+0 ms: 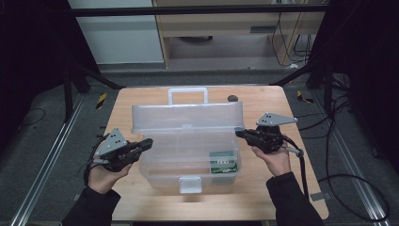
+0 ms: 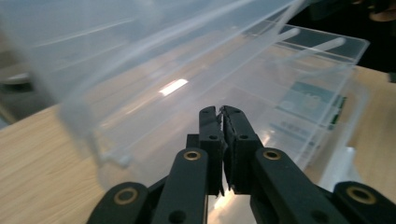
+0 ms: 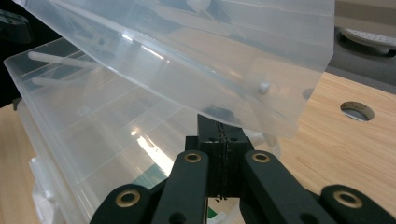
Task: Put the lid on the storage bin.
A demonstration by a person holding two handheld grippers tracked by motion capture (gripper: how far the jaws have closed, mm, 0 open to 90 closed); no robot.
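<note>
A clear plastic box [image 1: 162,165] stands mid-table, its lid [image 1: 188,117] raised and tilted over it. In the box's right front compartment lies a green and white packet [image 1: 222,161], which the left gripper view catches through the wall [image 2: 310,105]. My left gripper [image 1: 149,141] is shut with nothing in it, its tips [image 2: 222,112] against the box's left wall. My right gripper [image 1: 239,133] is shut too, its tips [image 3: 219,119] just under the lid's [image 3: 187,56] right corner. Whether they touch the lid I cannot tell.
The wooden table [image 1: 263,101] has a dark round hole [image 1: 232,98] behind the box, also in the right gripper view [image 3: 357,110]. The box's handle [image 1: 188,95] points away and its latch [image 1: 190,184] hangs at the front. Cables [image 1: 339,179] trail on the floor at right.
</note>
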